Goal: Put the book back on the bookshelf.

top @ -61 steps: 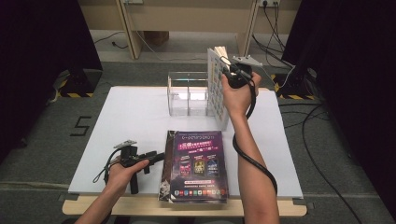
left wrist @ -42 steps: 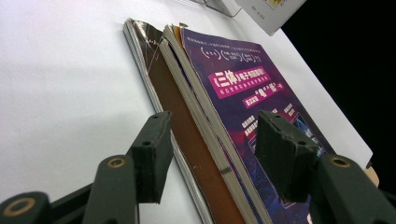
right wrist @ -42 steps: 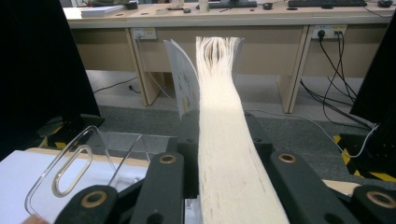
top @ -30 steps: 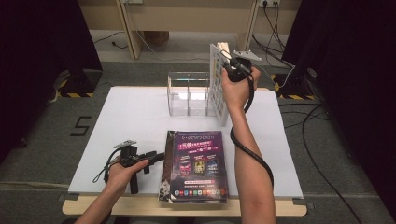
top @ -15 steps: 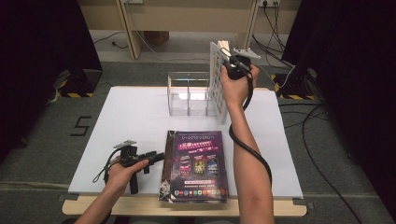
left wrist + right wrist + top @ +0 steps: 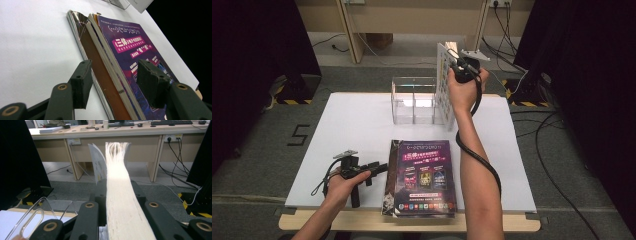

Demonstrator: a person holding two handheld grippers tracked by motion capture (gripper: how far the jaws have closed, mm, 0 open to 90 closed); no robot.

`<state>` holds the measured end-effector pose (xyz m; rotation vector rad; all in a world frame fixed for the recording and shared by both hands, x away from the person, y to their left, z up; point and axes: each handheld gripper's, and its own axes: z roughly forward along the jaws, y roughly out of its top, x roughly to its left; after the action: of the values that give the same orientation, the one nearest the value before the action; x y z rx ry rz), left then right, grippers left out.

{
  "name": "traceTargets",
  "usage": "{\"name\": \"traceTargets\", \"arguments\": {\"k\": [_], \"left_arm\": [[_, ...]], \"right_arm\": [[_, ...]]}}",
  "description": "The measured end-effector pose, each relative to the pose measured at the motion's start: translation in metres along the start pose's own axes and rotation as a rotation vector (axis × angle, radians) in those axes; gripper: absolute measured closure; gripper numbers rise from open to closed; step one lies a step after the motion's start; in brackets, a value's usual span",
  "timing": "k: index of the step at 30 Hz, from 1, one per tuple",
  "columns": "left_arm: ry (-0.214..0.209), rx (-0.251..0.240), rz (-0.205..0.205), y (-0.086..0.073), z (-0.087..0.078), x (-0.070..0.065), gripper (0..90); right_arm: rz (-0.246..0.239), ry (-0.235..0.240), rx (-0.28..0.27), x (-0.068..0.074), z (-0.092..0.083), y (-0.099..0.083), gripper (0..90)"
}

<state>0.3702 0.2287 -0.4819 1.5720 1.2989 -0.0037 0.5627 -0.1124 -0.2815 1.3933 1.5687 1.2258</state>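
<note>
Now a book (image 6: 443, 80) is held upright at upper centre.
It is clamped by the right gripper (image 6: 460, 69); the left gripper (image 6: 379, 169), open, straddles the stack (image 6: 422, 177) edge at lower left.

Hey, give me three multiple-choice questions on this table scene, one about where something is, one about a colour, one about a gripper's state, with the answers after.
1. Where does the clear plastic organizer stand?
A. at the far side of the table
B. at the near edge by the left hand
C. on the floor

2. What is the main cover colour of the top magazine in the stack of magazines?
A. yellow
B. purple
C. green

3. What is the right gripper doing?
A. lying open on the table
B. hanging open in the air
C. clamped on a white book held upright

Answers:
1 A, the high view shows it beyond the stack, toward the far edge.
2 B, the left gripper view and the high view show a purple cover.
3 C, the right gripper view shows the jaws pressing the book's pages between them.
</note>
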Motion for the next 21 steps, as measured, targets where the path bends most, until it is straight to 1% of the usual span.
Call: {"name": "traceTargets", "arguments": {"k": [15, 21], "left_arm": [[0.000, -0.002, 0.000, 0.0001, 0.0000, 0.0006, 45.5], [-0.001, -0.002, 0.002, 0.0004, -0.0007, 0.0010, 45.4]], "right_arm": [[0.001, -0.013, -0.020, -0.0004, 0.0053, 0.0025, 74.4], [0.012, -0.019, -0.018, -0.0001, 0.0081, 0.0014, 74.4]]}}
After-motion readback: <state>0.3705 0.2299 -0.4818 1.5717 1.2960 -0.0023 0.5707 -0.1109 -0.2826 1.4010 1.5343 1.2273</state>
